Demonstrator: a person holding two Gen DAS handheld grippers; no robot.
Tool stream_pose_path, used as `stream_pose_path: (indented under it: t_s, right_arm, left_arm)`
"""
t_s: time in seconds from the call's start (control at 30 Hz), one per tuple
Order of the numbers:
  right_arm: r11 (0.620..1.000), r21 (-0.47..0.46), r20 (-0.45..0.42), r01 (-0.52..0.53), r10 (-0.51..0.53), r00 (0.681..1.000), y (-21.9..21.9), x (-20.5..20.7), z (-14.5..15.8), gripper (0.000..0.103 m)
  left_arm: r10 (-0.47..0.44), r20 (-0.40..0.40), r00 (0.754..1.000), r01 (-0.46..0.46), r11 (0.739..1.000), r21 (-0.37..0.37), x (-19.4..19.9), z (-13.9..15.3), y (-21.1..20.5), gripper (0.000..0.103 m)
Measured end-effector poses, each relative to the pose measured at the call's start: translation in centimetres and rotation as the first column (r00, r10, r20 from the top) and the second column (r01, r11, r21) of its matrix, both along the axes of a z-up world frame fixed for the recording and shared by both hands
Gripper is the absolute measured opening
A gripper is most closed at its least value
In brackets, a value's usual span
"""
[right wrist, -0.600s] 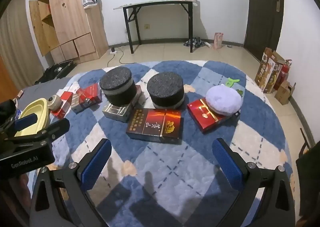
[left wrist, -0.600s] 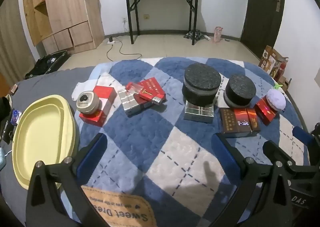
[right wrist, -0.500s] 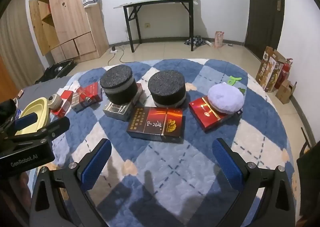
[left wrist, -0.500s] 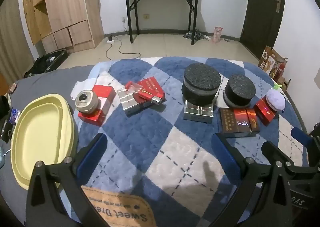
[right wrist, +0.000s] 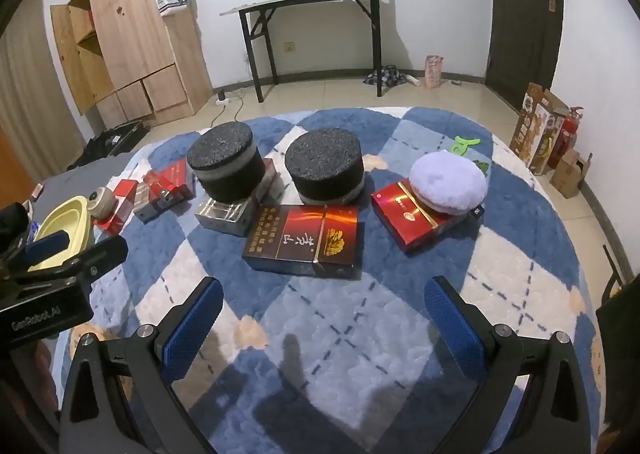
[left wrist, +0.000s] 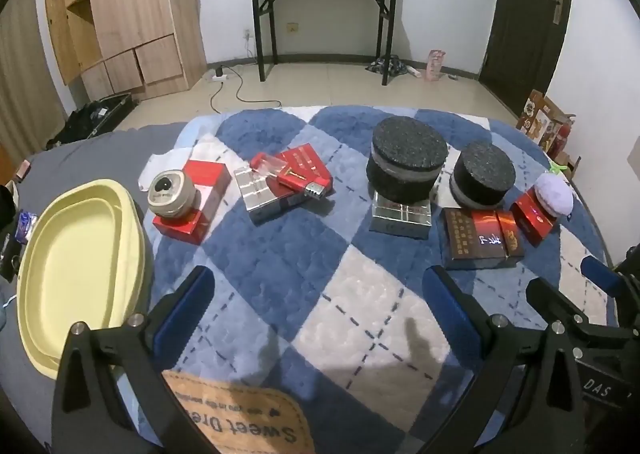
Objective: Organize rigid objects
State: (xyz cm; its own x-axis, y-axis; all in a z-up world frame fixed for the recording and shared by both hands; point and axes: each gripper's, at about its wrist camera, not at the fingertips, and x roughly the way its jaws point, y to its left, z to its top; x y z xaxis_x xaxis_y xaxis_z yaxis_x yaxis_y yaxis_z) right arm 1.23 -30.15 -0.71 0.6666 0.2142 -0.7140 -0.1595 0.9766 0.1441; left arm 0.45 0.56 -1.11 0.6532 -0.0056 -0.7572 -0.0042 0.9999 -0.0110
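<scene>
The left gripper [left wrist: 320,308] hangs with its jaws spread wide, nothing between them. Its two blue-padded fingers [left wrist: 185,306] reach forward from black frames at the lower corners of its own view. The right gripper [right wrist: 322,318] has the same pose, jaws wide apart and holding nothing, its blue pads [right wrist: 454,324] angled slightly inward. Both are held level and side by side: the right one shows at the right edge of the left wrist view, the left one at the left edge of the right wrist view.
</scene>
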Motion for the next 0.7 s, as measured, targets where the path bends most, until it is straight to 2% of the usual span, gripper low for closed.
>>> stream_pose_path:
  t_s: [0.37, 0.5, 0.7]
  right_arm:
    - [1.0, 0.003, 0.002, 0.001, -0.001, 1.0, -0.1, -0.1, 0.2, 0.103]
    - [1.0, 0.009, -0.002, 0.0, 0.0, 1.0, 0.0, -0.1, 0.2, 0.103]
    - [1.0, 0.011, -0.005, -0.003, 0.003, 1.0, 0.1, -0.2, 0.0, 0.103]
  left_arm:
    - [0.007, -0.026, 1.0, -0.008, 1.0, -0.01, -0.2, -0.4, 0.2, 0.103]
    - [0.003, -0.023, 1.0, -0.004, 0.999, -0.042, -0.4, -0.6, 0.7, 0.103]
    - [-0.028, -0.031, 0.999, 0.027, 0.999, -0.024, -1.3, -1.5, 0.4, 0.103]
